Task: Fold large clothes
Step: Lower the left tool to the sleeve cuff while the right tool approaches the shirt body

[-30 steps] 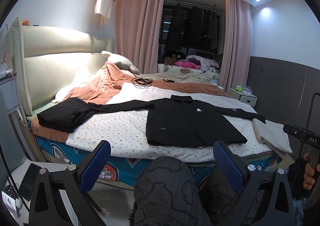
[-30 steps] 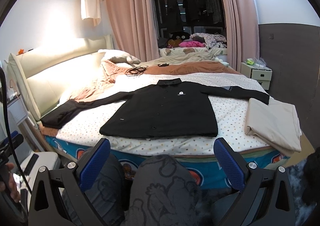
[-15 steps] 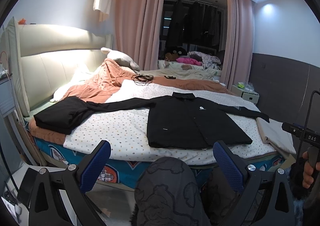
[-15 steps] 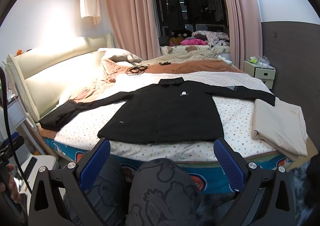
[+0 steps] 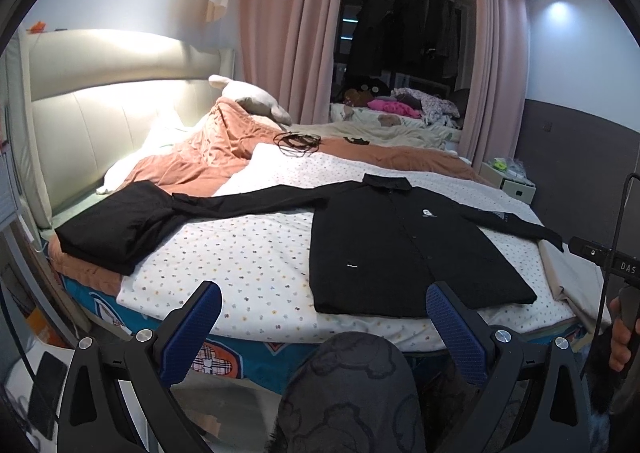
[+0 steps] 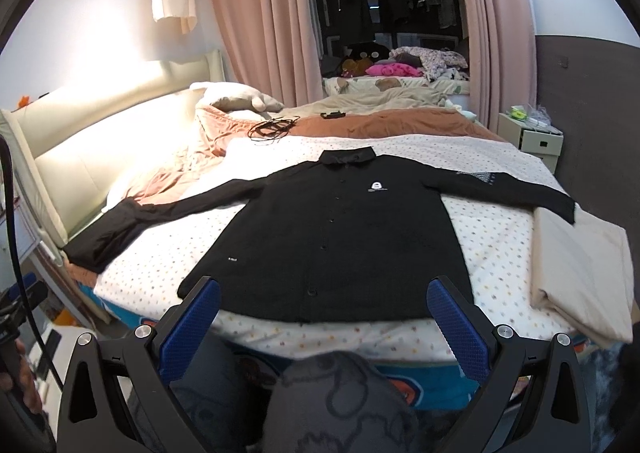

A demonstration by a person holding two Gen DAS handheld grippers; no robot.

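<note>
A black long-sleeved shirt (image 5: pixel 400 249) lies flat, front up, on the dotted white sheet of the bed (image 5: pixel 248 253), sleeves spread to both sides; it also shows in the right wrist view (image 6: pixel 340 237). My left gripper (image 5: pixel 322 301) is open and empty, held short of the bed's near edge, left of the shirt's hem. My right gripper (image 6: pixel 322 303) is open and empty, just before the shirt's hem. Each gripper's fingers have blue pads (image 6: pixel 456 329).
A folded black garment (image 5: pixel 112 225) lies at the left end of the bed, under the left sleeve's end. A folded beige cloth (image 6: pixel 580 265) lies at the right. Black cables (image 6: pixel 272 129) and an orange blanket (image 5: pixel 208 157) lie farther back. My knee (image 5: pixel 348 393) is below the grippers.
Both grippers have moved closer to the bed and a little higher; the shirt looms larger. Nothing on the bed has moved. Both stay open.
</note>
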